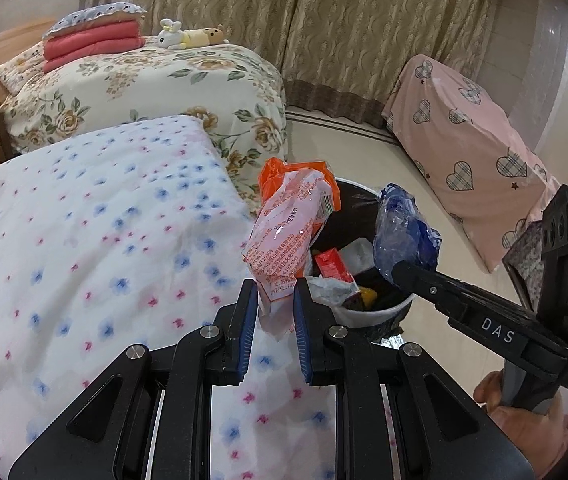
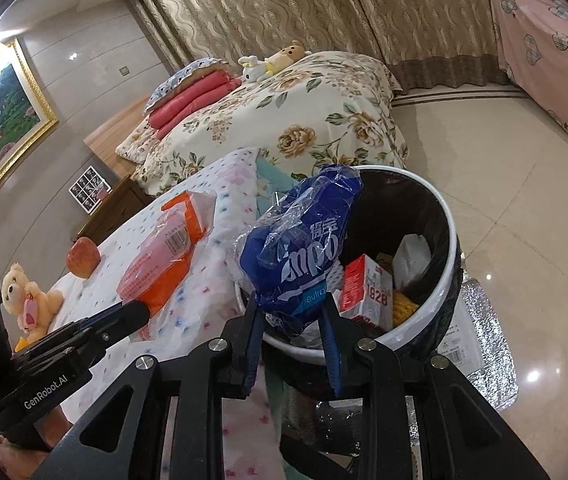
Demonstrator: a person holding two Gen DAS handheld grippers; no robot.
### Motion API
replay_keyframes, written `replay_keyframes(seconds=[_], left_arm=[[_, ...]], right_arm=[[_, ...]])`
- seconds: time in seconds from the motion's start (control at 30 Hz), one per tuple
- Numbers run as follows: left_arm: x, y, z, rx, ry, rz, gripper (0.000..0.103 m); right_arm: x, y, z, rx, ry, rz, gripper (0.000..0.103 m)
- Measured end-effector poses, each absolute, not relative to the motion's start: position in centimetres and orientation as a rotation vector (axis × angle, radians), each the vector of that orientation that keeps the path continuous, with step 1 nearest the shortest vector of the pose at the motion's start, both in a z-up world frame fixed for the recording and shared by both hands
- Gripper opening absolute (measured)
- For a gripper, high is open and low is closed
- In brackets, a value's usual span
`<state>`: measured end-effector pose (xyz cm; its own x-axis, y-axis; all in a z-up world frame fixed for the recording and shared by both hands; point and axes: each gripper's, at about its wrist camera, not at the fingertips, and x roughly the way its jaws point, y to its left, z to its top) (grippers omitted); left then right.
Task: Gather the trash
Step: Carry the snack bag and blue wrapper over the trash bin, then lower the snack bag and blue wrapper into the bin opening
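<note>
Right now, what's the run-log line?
left gripper: shut on orange wrapper | right gripper: shut on blue wrapper | both at trash bin

Bin [image 2: 445, 216] beside the bed [image 2: 220, 184], carton [image 2: 365, 288] inside it.

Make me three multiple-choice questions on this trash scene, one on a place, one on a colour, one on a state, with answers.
1. Where is the trash bin?
A. on the floor beside the bed
B. on the flowered bed
C. under the curtain

2. What colour is the wrapper in the right gripper?
A. green
B. blue
C. yellow

3. The left gripper is:
A. open and empty
B. out of sight
C. shut on the orange wrapper

Answers: A, its rim sits by the bed edge over tiles; B, blue crumpled plastic; C, pads pinch it.
</note>
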<state>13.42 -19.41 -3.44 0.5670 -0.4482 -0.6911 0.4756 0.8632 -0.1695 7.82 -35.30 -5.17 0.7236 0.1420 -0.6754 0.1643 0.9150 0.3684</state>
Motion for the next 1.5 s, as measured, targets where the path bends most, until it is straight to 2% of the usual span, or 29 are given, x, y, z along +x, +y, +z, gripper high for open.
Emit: replay_keyframes(seconds=[1.5], left_arm=[[15.5,-23.9,-3.8,0.095,0.817,-0.569,0.017]], right_arm=[[9.4,-38.1,-5.5,0.425,0.798,-0.031,0.027]])
